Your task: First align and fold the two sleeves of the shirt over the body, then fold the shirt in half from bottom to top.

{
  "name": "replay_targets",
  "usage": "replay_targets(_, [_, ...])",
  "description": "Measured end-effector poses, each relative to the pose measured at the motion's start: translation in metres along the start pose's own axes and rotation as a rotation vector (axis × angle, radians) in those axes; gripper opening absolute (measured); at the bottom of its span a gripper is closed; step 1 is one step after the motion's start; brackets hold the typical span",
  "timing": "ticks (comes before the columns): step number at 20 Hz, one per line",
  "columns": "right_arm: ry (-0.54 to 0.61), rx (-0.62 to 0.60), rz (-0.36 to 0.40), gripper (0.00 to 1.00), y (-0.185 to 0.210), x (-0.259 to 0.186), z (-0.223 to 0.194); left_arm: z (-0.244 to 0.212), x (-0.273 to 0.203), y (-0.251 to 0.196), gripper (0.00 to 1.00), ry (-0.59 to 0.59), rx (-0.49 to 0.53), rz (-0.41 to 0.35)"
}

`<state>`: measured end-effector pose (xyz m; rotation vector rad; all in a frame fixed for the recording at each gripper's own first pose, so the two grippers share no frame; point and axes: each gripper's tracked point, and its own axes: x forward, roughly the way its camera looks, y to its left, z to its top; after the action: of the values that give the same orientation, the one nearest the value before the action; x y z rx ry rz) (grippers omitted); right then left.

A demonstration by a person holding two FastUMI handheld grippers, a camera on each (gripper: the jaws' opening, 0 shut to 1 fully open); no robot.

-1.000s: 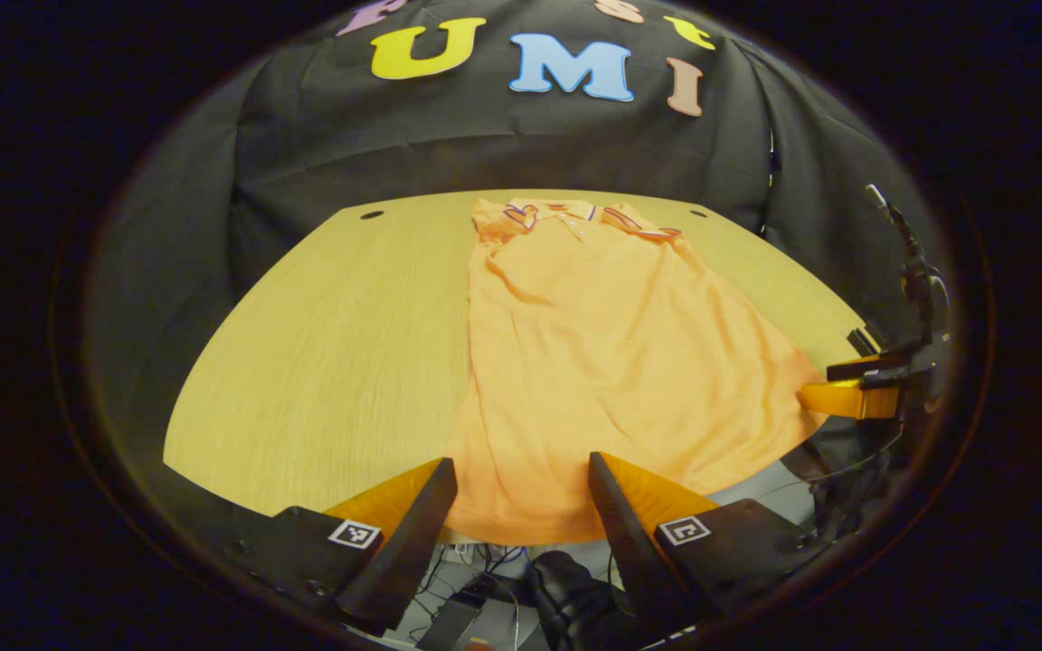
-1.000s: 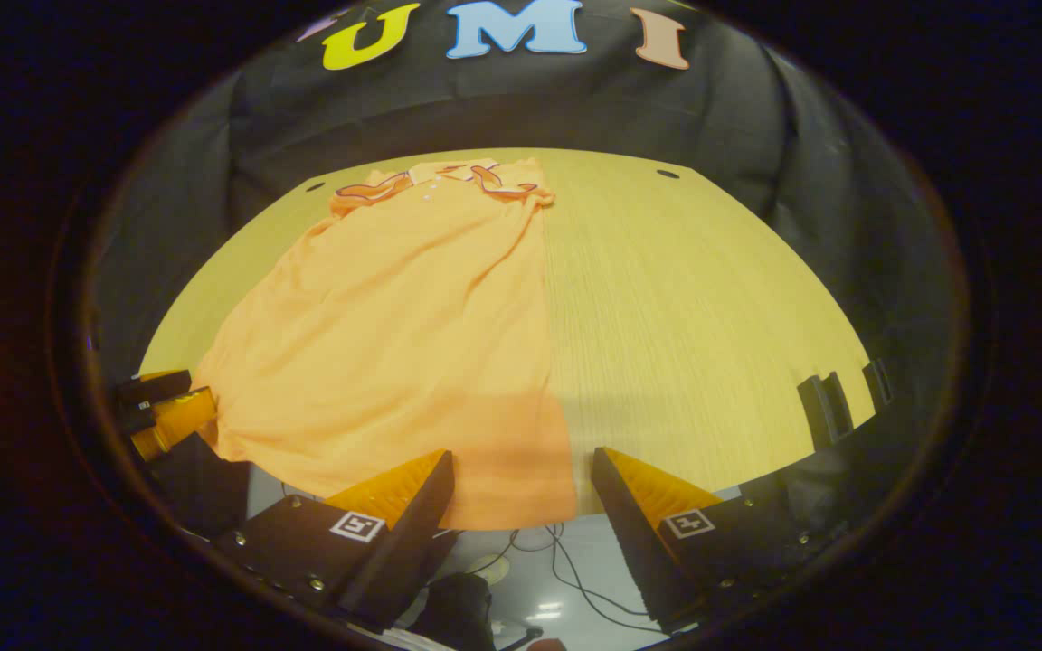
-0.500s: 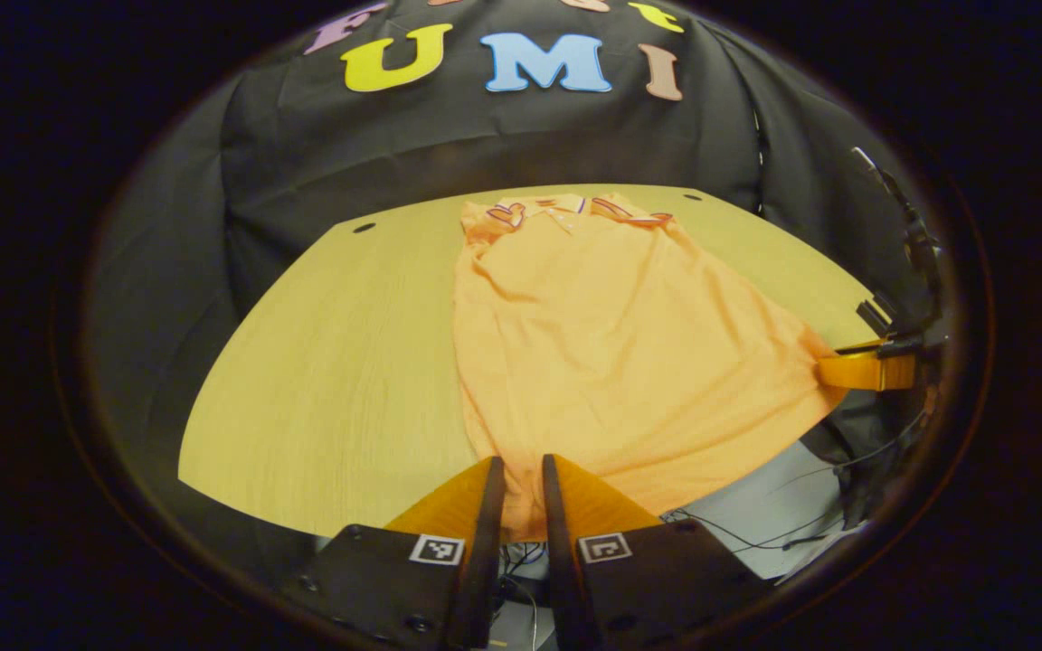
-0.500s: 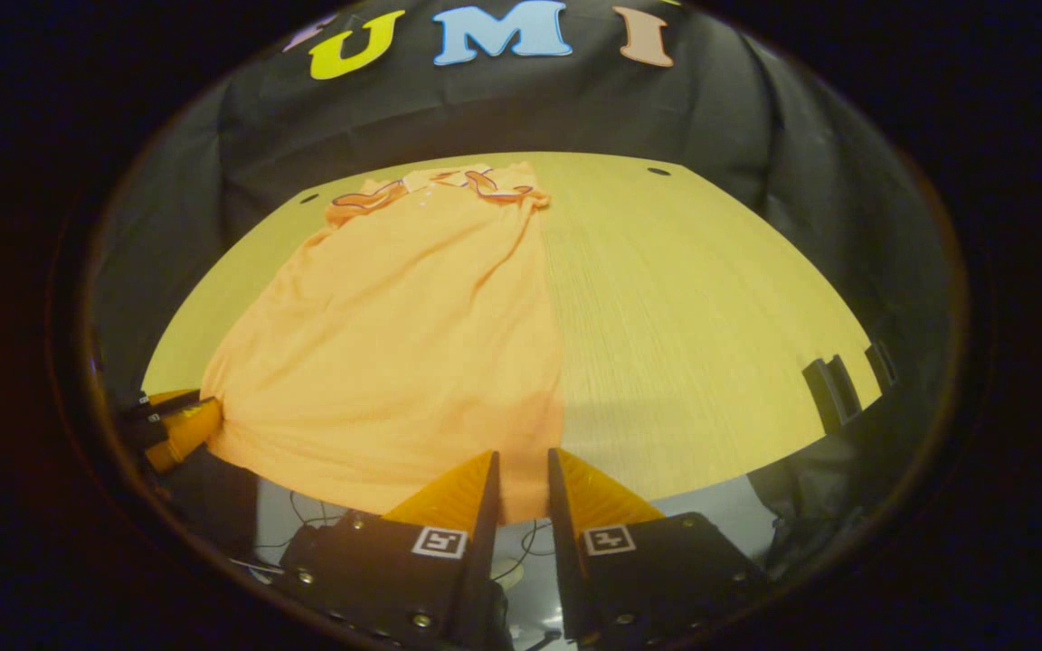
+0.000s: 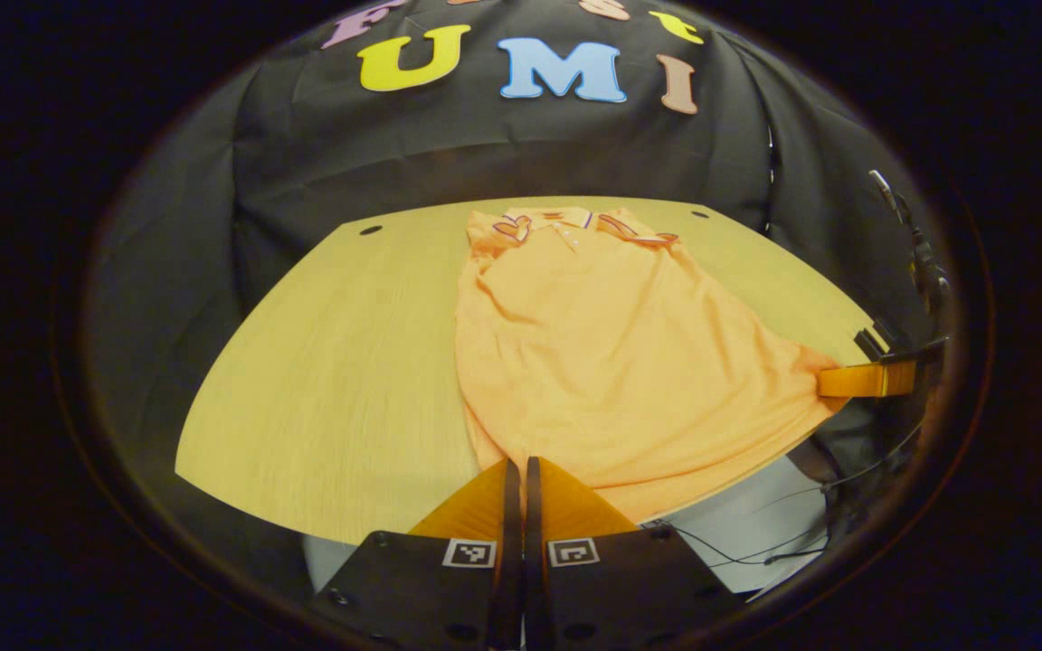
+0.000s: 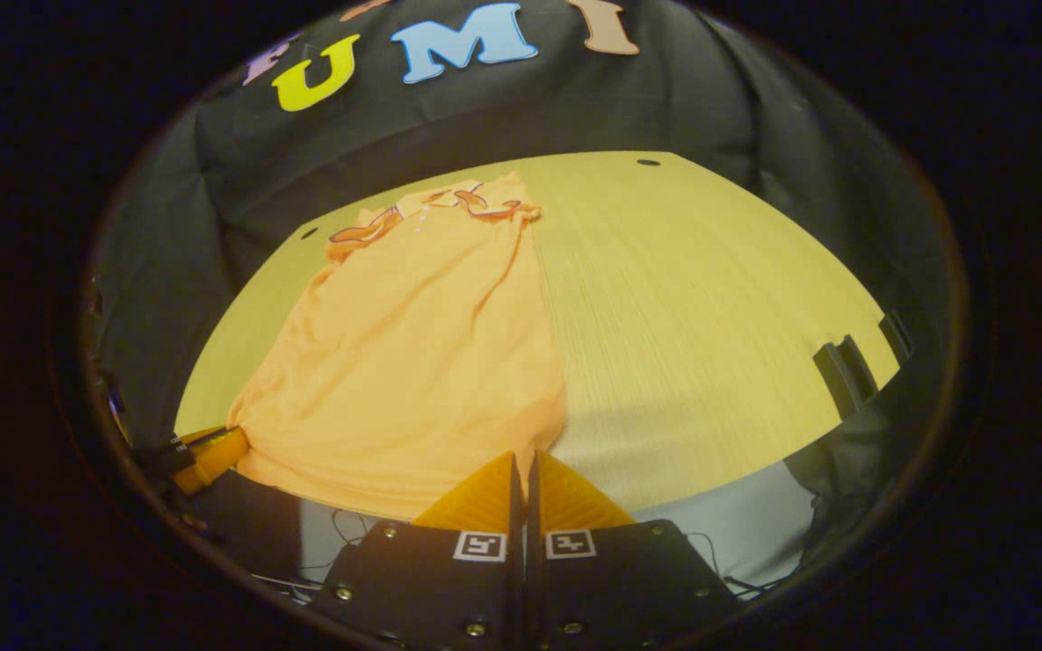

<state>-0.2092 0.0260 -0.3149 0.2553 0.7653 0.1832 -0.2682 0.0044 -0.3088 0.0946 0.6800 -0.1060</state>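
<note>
Orange polo shirt [image 5: 611, 362], sleeves already folded in over the body; lies flat on the wooden surface [image 5: 331, 380], hem overhanging the near edge. Long axis runs from near edge to far edge: collar [image 5: 562, 221] points to the far side, toward the booth wall, hem toward the holder.

Left hand-held gripper [image 5: 516, 470]: clenched on the hem at its left corner. Right hand-held gripper [image 6: 521, 466]: clenched on the hem at its right corner.

Step in hand, by judgement: bottom-to-top fold. Advice: lift both corners together at level height, keep the hem taut between them, carry it straight along the long axis to the collar, lay it down square, side edges matched, before letting go.
</note>
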Motion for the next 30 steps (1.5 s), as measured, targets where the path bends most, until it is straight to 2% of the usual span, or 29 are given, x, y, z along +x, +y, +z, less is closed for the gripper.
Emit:
replay_targets(7, [-0.15,-0.057,0.045,0.02,0.012,-0.027,0.089,0.094,-0.005,-0.006,0.07,-0.149,-0.029,0.014])
replay_targets(13, [-0.239,-0.041,0.051,0.02,0.02,-0.018,0.17,0.173,0.019,0.006,0.07,-0.241,-0.055,0.003])
replay_targets(20, [-0.293,-0.044,0.015,0.02,0.031,0.029,0.257,0.262,0.085,0.025,0.07,-0.288,-0.065,-0.034])
replay_targets(21, [-0.296,-0.046,0.007,0.05,0.032,0.038,0.267,0.273,0.096,0.026,0.07,-0.289,-0.069,-0.039])
replay_targets(23, [-0.292,-0.043,-0.006,0.05,0.035,0.054,0.284,0.292,0.119,0.033,0.07,-0.287,-0.085,-0.053])
replay_targets(24, [-0.292,-0.04,-0.013,0.02,0.036,0.063,0.294,0.3,0.131,0.035,0.07,-0.285,-0.096,-0.06])
replay_targets(30, [-0.285,-0.039,-0.066,0.01,0.039,0.114,0.339,0.34,0.197,0.051,0.07,-0.278,-0.134,-0.084])
